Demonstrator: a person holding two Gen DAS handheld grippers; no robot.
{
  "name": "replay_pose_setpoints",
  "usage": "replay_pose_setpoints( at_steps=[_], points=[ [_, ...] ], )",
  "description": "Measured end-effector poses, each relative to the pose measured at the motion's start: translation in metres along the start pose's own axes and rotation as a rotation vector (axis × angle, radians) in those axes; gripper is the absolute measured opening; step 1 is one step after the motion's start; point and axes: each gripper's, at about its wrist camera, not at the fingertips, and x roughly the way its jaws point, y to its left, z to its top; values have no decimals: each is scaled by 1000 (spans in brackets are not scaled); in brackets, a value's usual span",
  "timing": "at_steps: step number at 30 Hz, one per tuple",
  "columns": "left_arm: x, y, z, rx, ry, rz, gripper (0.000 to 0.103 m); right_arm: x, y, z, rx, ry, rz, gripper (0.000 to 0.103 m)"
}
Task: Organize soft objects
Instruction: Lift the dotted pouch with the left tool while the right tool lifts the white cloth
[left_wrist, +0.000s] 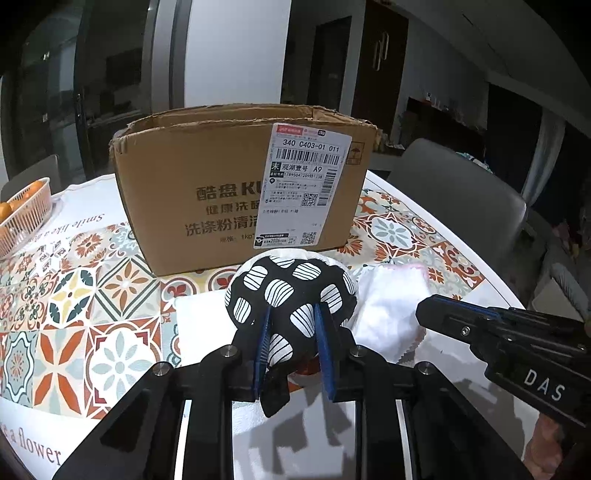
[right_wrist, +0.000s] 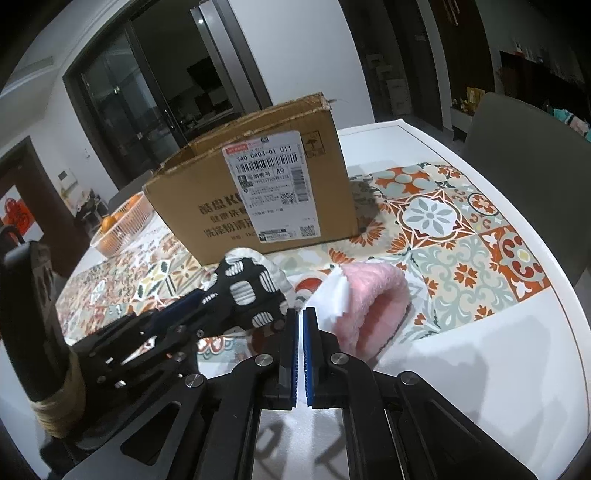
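Note:
My left gripper (left_wrist: 293, 314) is shut on a black soft pad with white striped dots (left_wrist: 291, 291), held just above the table in front of an open cardboard box (left_wrist: 236, 184). The pad also shows in the right wrist view (right_wrist: 247, 291), pinched by the left gripper (right_wrist: 199, 295). A pink and white fluffy cloth (right_wrist: 369, 299) lies on the table right of it; it shows white in the left view (left_wrist: 391, 306). My right gripper (right_wrist: 300, 314) is shut and empty, its tips just short of the cloth's near edge; it enters the left view at right (left_wrist: 424, 314).
The box (right_wrist: 258, 192) stands mid-table on a patterned tile cloth (right_wrist: 461, 258). An orange basket of oranges (left_wrist: 22, 210) sits at far left. A grey chair (left_wrist: 461, 195) stands beyond the table's right edge (right_wrist: 554, 280).

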Motion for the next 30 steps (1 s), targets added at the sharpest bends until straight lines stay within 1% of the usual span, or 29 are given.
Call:
replay_pose_setpoints(
  at_steps=[2,5,7,9,15,18,22,26,30],
  points=[
    [1,-2,-1,2,1,1,24,0,-3,-2,12,-2,-6,5],
    [1,-3,-3,6,3,4,24,0,-6,-2,1,-3,-25,12],
    [0,-2,-4,1,2,4,24,-1,-6,-1,-26,-26,-59,26],
    [-1,-1,-5,-8,1,5,24,-2,-5,-1,-68,-53,-98,31],
    [2,5,-8,-25,10,17,24,6,11,-2,-261,-113,-216,31],
    [5,8,-9,-32,18,24,24,15,12,-1,-287,-110,-224,31],
    [7,11,-11,-39,26,26,24,21,18,-3,-341,-128,-259,31],
    [8,14,-13,-48,30,32,23,26,27,-9,-399,-122,-272,30],
    [8,17,-14,-61,34,32,23,25,39,-15,-471,-148,-298,27]
  ],
)
